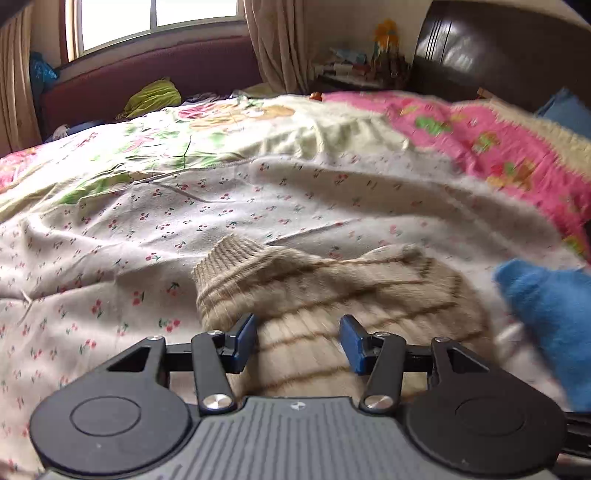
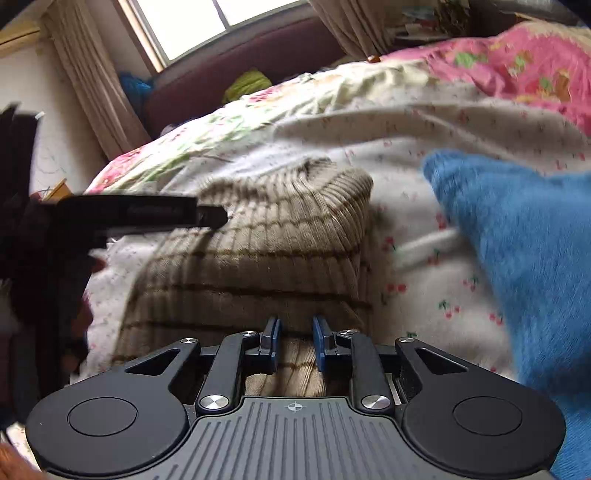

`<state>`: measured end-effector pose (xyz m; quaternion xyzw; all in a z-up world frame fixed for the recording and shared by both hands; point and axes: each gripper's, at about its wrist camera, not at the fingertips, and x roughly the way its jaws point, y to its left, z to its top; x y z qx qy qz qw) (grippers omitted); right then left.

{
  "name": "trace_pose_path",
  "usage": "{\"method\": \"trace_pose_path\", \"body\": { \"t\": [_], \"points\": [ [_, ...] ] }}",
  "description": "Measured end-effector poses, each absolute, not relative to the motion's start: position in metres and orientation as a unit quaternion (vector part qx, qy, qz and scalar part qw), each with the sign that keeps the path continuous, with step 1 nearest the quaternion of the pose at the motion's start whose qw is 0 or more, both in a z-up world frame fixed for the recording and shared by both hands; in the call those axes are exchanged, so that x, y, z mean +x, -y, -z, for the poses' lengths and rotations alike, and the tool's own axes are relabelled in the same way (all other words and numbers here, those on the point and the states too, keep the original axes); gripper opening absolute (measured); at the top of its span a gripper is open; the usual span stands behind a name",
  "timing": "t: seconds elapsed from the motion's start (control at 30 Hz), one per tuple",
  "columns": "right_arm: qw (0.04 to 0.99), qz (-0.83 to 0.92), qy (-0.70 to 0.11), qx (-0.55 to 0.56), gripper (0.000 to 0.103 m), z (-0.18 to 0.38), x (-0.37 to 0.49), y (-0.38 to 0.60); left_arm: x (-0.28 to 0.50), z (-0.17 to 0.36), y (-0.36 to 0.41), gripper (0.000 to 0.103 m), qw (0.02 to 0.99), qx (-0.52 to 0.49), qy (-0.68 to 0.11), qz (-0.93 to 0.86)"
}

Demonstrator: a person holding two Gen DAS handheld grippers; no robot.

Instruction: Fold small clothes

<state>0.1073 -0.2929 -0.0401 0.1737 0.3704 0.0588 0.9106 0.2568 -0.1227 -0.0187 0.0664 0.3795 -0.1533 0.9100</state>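
a beige striped sweater (image 1: 314, 295) lies on the bed (image 1: 110, 258), with a blue cloth (image 1: 546, 317) just beside it. the left claw (image 1: 297, 341) hangs released over the sweater. the right claw (image 2: 295, 347) has a narrow gap and grasps nothing.

I see soft daylight coming from the window (image 1: 155, 22), which is blown out to plain white in both views. The bed (image 1: 110, 240) is evenly lit, with mild shadow under the beige knit (image 2: 266, 236). The blue cloth (image 2: 524, 251) smears with motion blur. Edges bend and darken at the corners.
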Motion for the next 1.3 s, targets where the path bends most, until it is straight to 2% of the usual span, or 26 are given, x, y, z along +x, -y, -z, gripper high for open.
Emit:
{"method": "trace_pose_path", "body": {
  "t": [0.1,0.23,0.47,0.73,0.93,1.03,1.17,1.3],
  "points": [
    [0.913,-0.06,-0.364,0.176,0.018,0.027,0.107,0.297,0.271,0.035,0.127,0.063,0.902,0.08,-0.399,0.142],
    [0.934,-0.05,-0.324,0.145,0.021,0.003,0.118,0.299,0.265,0.027,0.122,0.063,0.908,0.073,-0.385,0.146],
    [0.925,-0.019,-0.362,0.113,0.019,0.02,0.166,0.29,0.241,0.015,0.101,0.064,0.908,0.02,-0.397,0.133],
    [0.935,-0.022,-0.336,0.109,0.021,-0.006,0.116,0.276,0.2,-0.008,0.085,0.065,0.914,-0.01,-0.383,0.134],
    [0.906,-0.01,-0.407,0.111,0.021,0.024,0.1,0.267,0.162,0.004,0.078,0.065,0.906,0.003,-0.401,0.137],
    [0.907,0.004,-0.407,0.107,0.021,0.017,0.095,0.265,0.153,0.015,0.078,0.065,0.891,-0.001,-0.434,0.135],
    [0.921,0.009,-0.375,0.101,0.022,-0.003,0.074,0.261,0.135,0.014,0.073,0.065,0.89,-0.017,-0.433,0.138],
    [0.913,0.015,-0.399,0.088,0.022,0.004,0.066,0.254,0.122,0.014,0.074,0.065,0.89,-0.014,-0.433,0.143]
  ]
}}
